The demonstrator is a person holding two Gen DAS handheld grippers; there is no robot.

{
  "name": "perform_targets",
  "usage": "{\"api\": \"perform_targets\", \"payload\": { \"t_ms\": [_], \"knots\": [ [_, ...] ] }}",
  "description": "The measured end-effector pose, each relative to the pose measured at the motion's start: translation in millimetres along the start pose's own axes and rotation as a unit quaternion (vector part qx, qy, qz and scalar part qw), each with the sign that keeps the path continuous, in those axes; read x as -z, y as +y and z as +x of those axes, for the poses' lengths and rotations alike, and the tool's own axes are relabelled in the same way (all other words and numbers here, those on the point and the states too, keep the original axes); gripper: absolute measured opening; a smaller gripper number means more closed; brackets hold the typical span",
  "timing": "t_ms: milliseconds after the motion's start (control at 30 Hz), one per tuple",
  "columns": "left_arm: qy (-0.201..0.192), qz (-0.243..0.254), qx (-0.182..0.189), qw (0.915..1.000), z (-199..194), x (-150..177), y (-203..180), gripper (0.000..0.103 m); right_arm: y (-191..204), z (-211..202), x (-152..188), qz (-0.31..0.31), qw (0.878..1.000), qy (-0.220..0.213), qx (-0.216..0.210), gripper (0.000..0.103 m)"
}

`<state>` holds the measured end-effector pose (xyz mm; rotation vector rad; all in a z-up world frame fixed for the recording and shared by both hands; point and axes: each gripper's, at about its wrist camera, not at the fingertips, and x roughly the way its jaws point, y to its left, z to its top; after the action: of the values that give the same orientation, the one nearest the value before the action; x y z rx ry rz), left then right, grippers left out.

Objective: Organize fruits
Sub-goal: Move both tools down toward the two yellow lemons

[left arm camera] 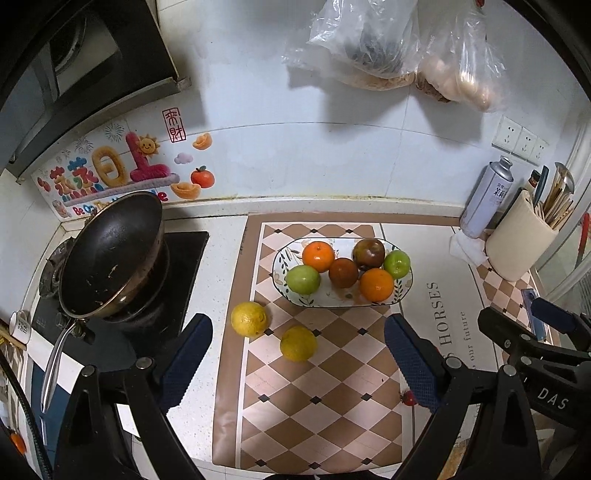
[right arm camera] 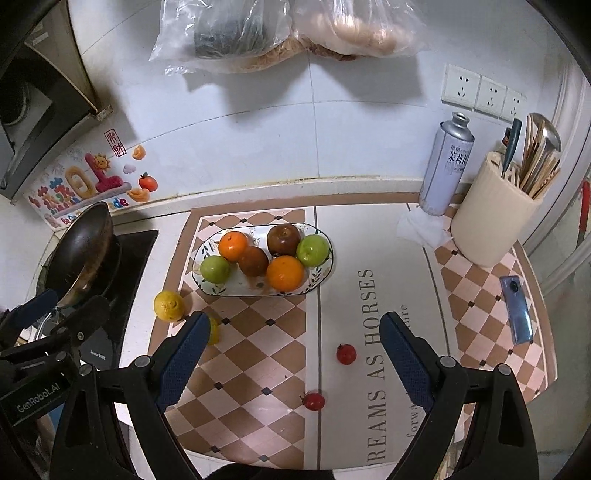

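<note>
A patterned oval plate [left arm camera: 400, 291] [right arm camera: 207, 288] on the checked mat holds two oranges, two green apples and two dark red-brown fruits. Two yellow lemons lie on the mat in front of it, one to the left [left arm camera: 249, 319] [right arm camera: 169, 305] and one nearer [left arm camera: 298, 343], half hidden behind my right gripper's left finger [right arm camera: 213, 330]. Two small red fruits lie on the mat, one [right arm camera: 346, 353] farther and one [right arm camera: 314, 401] nearer. My left gripper [left arm camera: 298, 360] is open and empty, above the nearer lemon. My right gripper [right arm camera: 295, 358] is open and empty above the red fruits.
A black pan [left arm camera: 110, 254] sits on the stove at the left. A spray can [right arm camera: 445, 166], a cream utensil holder [right arm camera: 495, 218] and a tissue [right arm camera: 421, 227] stand at the back right. A phone [right arm camera: 517, 308] lies at the right. Plastic bags [right arm camera: 280, 29] hang on the wall.
</note>
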<state>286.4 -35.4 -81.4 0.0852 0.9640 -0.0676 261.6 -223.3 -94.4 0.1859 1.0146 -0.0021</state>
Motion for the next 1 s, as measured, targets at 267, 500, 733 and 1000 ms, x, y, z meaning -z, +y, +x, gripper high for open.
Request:
{"api": "perform_targets", "payload": {
  "t_ms": [267, 500, 733, 1000],
  "knots": [
    [0.043, -0.021, -0.054, 0.9974, 31, 12, 33, 0.102, 19, 74, 18, 0.004, 0.992, 0.094, -0.088, 0.095],
    [0.131, -0.063, -0.137, 0.9799, 87, 49, 93, 0.102, 75, 185, 38, -0.018, 0.973, 0.190, -0.129, 0.095],
    [0.187, -0.119, -0.154, 0.9629, 126, 70, 130, 0.102, 125, 274, 45, -0.034, 0.960, 0.245, -0.131, 0.089],
    [0.211, -0.141, -0.123, 0.9595, 169, 44, 140, 0.102, 118, 292, 47, -0.042, 0.960, 0.251, -0.116, 0.060]
  ]
}}
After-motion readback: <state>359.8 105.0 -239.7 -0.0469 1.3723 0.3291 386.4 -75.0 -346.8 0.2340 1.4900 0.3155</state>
